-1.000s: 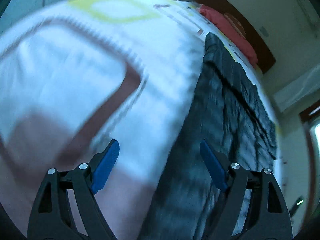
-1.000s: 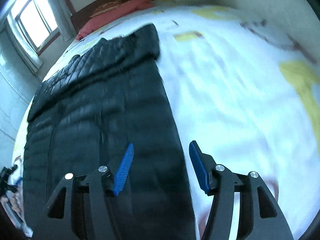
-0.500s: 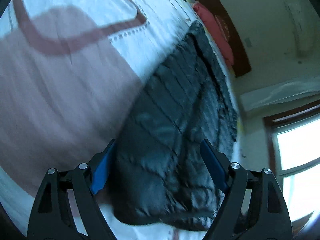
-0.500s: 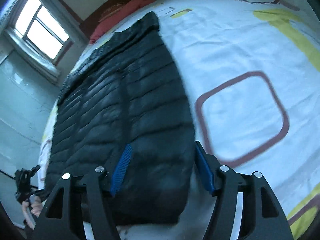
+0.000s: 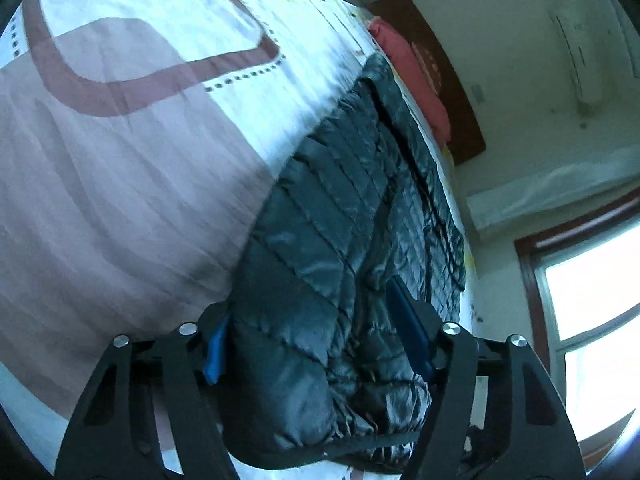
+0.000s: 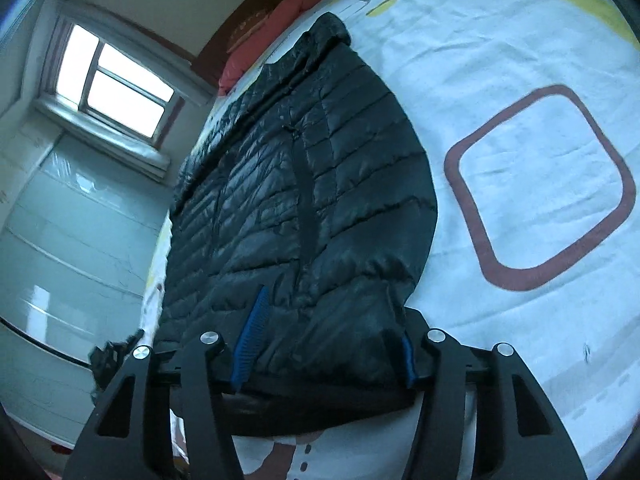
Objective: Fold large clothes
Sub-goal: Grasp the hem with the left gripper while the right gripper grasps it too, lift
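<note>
Left gripper point(image 5: 316, 336): closing around jacket point(image 5: 352, 216) hem, lower centre.
Right gripper point(image 6: 328, 340): closing around the hem too.
Jacket: lying on bed point(image 6: 520, 60).

Both grippers point(image 5: 316, 320) point(image 6: 328, 340): black slotted frames, silver screws, apparently ribbed blue fingers point(image 6: 252, 340).

I'm seeing glossy quilted nylon-like cloth on the black puffer jacket point(image 6: 304, 200), matt, lightly creased woven cloth on the printed bedsheet point(image 6: 520, 80), matt black plastic fingers point(image 5: 460, 380) showing shiny metal screws, ribbed blue pads point(image 6: 250, 336), soft matt red pillow point(image 5: 412, 76).
</note>
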Available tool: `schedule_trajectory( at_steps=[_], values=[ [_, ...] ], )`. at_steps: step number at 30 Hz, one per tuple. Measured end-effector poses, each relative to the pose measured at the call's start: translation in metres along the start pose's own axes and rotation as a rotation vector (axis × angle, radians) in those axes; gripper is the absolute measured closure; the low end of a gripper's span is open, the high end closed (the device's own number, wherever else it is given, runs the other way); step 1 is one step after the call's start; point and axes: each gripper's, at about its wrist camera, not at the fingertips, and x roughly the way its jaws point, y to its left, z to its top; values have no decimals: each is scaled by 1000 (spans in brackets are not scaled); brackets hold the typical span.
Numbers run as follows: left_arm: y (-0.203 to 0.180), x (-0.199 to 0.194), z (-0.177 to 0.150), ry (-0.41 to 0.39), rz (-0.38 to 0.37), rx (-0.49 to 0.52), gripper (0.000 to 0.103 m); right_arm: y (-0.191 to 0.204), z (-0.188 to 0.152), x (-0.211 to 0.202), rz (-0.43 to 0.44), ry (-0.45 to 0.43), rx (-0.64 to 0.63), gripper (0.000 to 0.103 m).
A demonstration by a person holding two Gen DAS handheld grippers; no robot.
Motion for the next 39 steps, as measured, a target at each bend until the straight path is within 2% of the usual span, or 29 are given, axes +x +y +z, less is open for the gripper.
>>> schedule_trajectory(
  at_steps=[6,8,9,10,12,14,18,22,27,35,39],
  values=[
    [-1,-7,-11,52,-14,34,39,-1,-4,-3,63,49,11,49],
    [-5,-3,-10,49,-13,46,39,-2,-2,-1,61,41,21,50],
    [-6,2,-9,50,-26,32,43,-3,0,1,64,35,32,51],
    [-7,6,-7,52,-39,20,47,-3,3,5,66,31,34,55],
    [-10,19,-3,59,-44,12,48,-2,6,13,54,33,22,63],
    [-16,24,-4,64,-14,53,54,-1,7,17,53,45,13,71],
    [-14,17,-9,73,-18,76,82,-5,3,12,101,67,23,83],
    [-14,0,-3,49,-102,46,90,0,4,0,176,44,37,89],
    [-49,-31,9,6,-224,68,93,26,12,-26,279,-11,2,91],
    [-113,-106,14,-129,-363,210,94,85,25,-104,429,-167,-130,91],
    [-133,-122,23,-183,-379,249,94,99,45,-118,469,-199,-145,91]
  ],
)
